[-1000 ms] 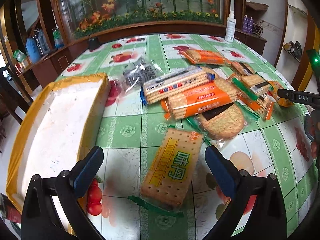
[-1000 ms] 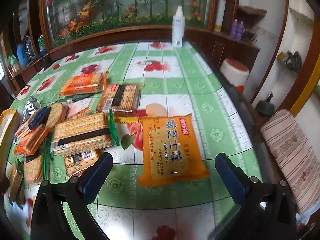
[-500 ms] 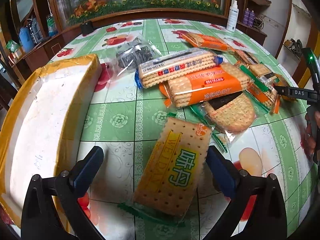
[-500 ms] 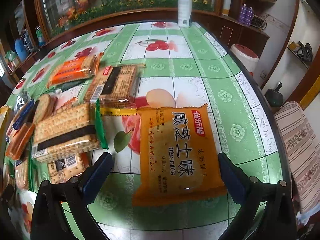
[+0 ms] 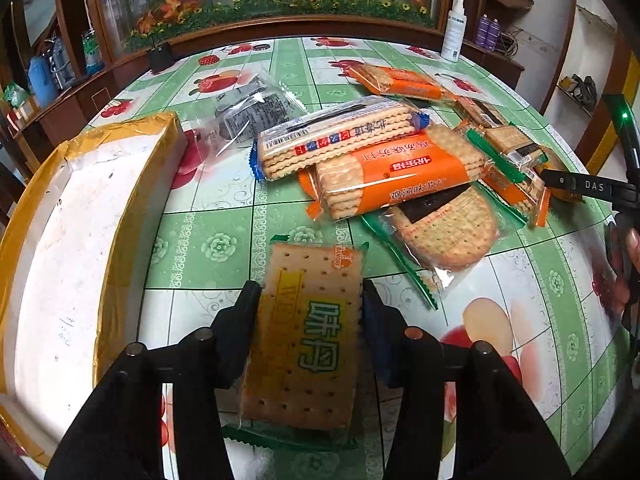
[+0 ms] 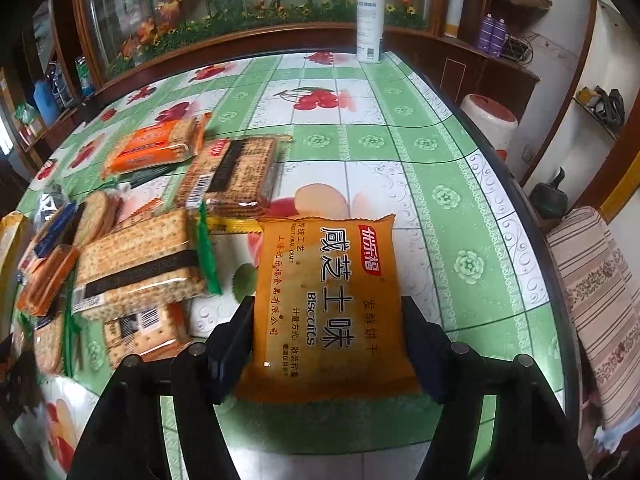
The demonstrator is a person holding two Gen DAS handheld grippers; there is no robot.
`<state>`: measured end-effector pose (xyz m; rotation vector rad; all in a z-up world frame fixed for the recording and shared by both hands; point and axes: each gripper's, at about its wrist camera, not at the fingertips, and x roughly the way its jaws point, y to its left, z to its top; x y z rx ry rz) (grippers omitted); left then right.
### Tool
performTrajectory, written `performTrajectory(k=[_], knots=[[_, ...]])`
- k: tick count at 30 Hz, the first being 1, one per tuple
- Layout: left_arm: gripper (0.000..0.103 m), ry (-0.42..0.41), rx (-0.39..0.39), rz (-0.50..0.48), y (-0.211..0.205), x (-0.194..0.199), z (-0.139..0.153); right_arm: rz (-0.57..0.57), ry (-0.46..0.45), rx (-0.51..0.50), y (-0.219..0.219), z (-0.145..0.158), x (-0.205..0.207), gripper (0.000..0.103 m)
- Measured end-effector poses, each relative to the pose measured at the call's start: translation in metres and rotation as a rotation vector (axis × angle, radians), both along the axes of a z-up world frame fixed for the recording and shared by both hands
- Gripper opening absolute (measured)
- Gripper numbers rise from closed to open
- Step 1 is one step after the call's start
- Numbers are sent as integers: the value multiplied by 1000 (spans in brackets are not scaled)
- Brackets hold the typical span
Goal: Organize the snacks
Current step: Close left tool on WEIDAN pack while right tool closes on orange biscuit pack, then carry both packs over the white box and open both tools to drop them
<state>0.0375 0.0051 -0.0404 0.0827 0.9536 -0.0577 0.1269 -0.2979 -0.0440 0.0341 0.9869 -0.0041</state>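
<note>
While both pairs of jaws are closing, each gripper has a biscuit packet between its fingers on the fruit-patterned tablecloth (image 5: 224, 216). The left gripper (image 5: 310, 300) has narrowed until its pads press both long edges of the tan cracker packet (image 5: 308, 340), which lies flat at 6 o'clock in the left wrist view. At 9 o'clock from it sits the white box with yellow tape (image 5: 60, 248), and from 12 to 2 o'clock lies the heap of other packets, topped by an orange-wrapped biscuit pack (image 5: 396, 176). The right gripper (image 6: 328, 320) stands fairly wide, its pads against the two sides of the orange biscuit bag (image 6: 328, 300), which rests on the cloth at 6 o'clock in the right wrist view. A green-edged cracker pack (image 6: 140, 264) lies at 9 o'clock from it, and a white spray bottle (image 6: 370, 20) stands at 12 o'clock at the table's far edge.
</note>
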Motion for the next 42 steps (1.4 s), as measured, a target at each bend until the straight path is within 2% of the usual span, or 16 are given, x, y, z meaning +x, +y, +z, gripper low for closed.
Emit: performTrajectory(k=[3, 7, 11, 15, 17, 20, 25, 28, 31, 35, 42], knots=[[47, -12, 6, 10, 2, -5, 1, 2, -8, -2, 2, 3, -8, 71], [47, -77, 11, 29, 3, -17, 14, -13, -36, -2, -2, 16, -25, 71], [47, -153, 17, 51, 8, -32, 39, -15, -99, 28, -2, 42, -51, 71], [47, -220, 16, 93, 25, -48, 64, 55, -181, 95, 20, 75, -77, 71], [47, -240, 19, 134, 43, -55, 73, 136, -207, 172, 41, 87, -85, 71], [47, -254, 32, 211, 76, -65, 81, 293, -218, 249, 95, 101, -90, 70], [47, -259, 37, 353, 134, -79, 81, 523, -187, 307, 204, 103, -88, 70], [47, -241, 30, 419, 161, -82, 71, 621, -168, 318, 265, 98, -85, 70], [47, -220, 6, 469, 182, -84, 57, 681, -152, 306, 320, 91, -77, 70], [47, -208, -19, 504, 197, -89, 46, 717, -122, 275, 368, 78, -66, 70], [47, -167, -64, 541, 216, -76, 27, 779, -75, 229, 426, 60, -58, 70]])
